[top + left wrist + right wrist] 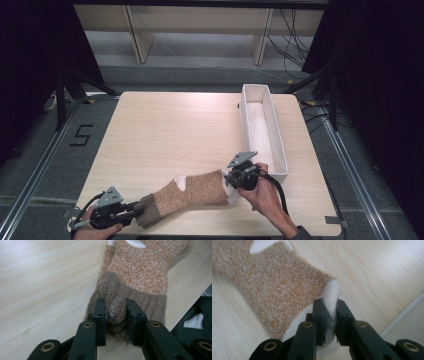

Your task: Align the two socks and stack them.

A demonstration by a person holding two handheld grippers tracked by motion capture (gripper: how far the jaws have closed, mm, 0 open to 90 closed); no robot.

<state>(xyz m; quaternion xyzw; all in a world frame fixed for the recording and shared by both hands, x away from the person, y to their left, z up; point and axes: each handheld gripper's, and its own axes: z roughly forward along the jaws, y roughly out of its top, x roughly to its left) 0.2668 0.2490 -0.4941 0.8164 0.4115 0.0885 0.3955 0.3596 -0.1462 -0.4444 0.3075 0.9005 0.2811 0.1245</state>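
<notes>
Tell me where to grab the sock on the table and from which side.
Grip the sock at its two ends, since it lies flat and lengthwise: the ribbed brown cuff from the near-left corner, where the left gripper pinches it, and the white toe from the right, where the right gripper clamps it.

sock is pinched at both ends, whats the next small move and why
Probably lift both ends together and carry the sock toward the white bin at the right. The left gripper pinches the brown ribbed cuff, the right gripper pinches the white toe, and the sock lies flat on the table just short of the bin.
</notes>
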